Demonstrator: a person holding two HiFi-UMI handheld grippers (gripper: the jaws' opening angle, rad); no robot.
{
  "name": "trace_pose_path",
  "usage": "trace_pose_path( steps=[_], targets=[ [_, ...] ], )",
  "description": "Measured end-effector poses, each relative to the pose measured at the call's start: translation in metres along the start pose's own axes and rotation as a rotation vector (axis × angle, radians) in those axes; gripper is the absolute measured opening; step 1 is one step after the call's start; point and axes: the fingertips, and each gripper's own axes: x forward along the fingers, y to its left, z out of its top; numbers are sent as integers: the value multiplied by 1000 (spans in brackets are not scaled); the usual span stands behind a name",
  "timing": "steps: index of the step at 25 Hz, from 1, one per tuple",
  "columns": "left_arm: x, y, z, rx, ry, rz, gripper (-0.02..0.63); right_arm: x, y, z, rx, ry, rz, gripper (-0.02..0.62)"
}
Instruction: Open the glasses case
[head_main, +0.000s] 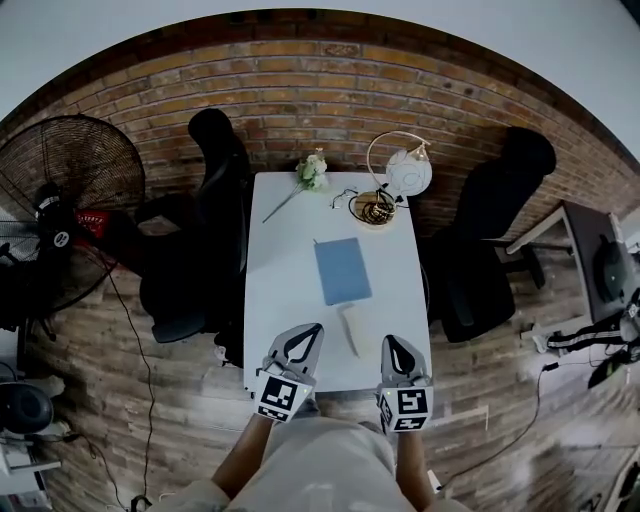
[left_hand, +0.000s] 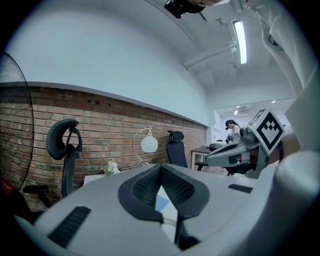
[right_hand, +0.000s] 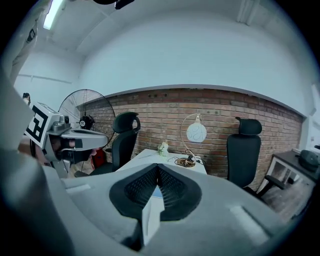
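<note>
Glasses case lies on table near front edge, between left gripper and right gripper. Notebook just behind it. Flower back left, lamp back right.

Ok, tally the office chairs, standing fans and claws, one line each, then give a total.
Office chairs: 2
Standing fans: 1
Claws: 2
Total: 5

White table: blue book laid centrally, pale slim case just below it. Left gripper and right gripper held at near edge, flanking the case.
</note>
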Motion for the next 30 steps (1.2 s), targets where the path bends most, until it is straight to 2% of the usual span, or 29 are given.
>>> trace_pose_path(
  steps=[12, 19, 25, 30],
  targets=[
    [28, 6, -61, -32, 119, -77, 2, 34, -3, -49, -11, 138, -37, 6],
    [50, 7, -102, -9, 203, -122, 2, 50, -3, -80, -52, 221, -11, 8],
    [62, 7, -129, -10, 269, -126, 2, 64, -3, -110, -77, 278, 19, 14],
    [71, 6, -145, -19, 306, -120, 2, 73, 1, -114, -49, 310, 58, 17]
  ],
)
